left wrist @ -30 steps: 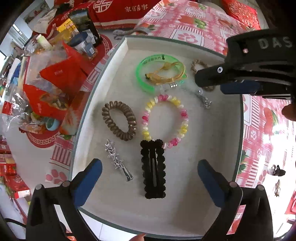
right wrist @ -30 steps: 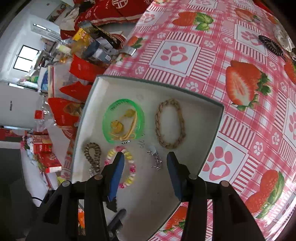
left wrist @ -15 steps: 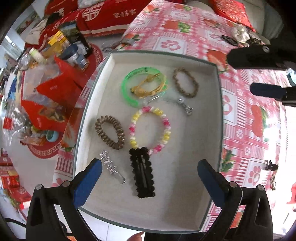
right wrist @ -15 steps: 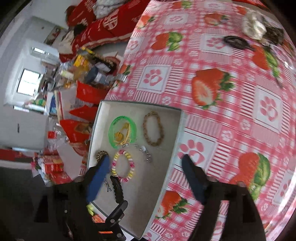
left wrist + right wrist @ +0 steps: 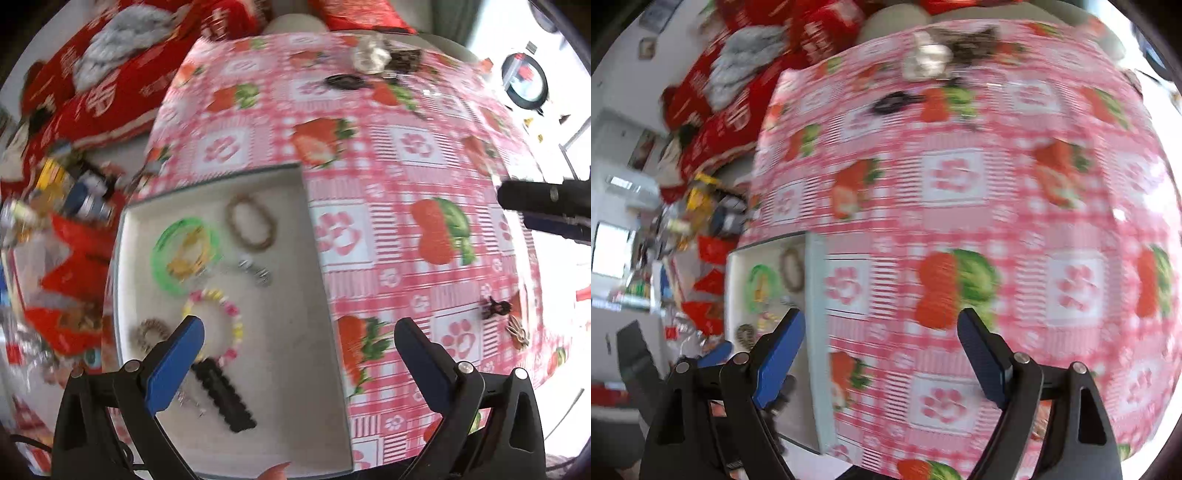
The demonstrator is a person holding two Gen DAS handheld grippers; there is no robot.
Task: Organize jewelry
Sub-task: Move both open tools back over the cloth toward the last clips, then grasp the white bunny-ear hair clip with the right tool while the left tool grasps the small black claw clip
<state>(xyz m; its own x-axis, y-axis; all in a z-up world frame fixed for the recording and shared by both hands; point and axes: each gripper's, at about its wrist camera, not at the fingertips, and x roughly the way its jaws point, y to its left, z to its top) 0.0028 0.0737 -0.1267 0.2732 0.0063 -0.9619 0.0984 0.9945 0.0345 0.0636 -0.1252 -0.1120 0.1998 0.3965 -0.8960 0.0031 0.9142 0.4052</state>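
Note:
A pale tray (image 5: 314,229) lies on the strawberry tablecloth and holds a green bangle (image 5: 184,254), a brown braided bracelet (image 5: 251,221), a beaded bracelet (image 5: 225,325), a coil hair tie (image 5: 151,332), a black hair clip (image 5: 225,395) and small silver pieces (image 5: 255,271). My left gripper (image 5: 299,347) is open and empty above the tray's right edge. My right gripper (image 5: 882,343) is open and empty over the cloth, right of the tray (image 5: 816,295). Loose pieces lie at the table's right edge (image 5: 498,308) and far end (image 5: 345,81).
Red bags and packets (image 5: 62,258) crowd the floor left of the table. Red cushions (image 5: 122,85) lie beyond it. A crumpled silvery item (image 5: 371,57) sits at the far end. The right gripper's fingers show at the left view's right edge (image 5: 546,206).
Both grippers have swung right and pulled back from the tray, so more tablecloth shows. The right gripper has opened wider. Both views are motion-blurred.

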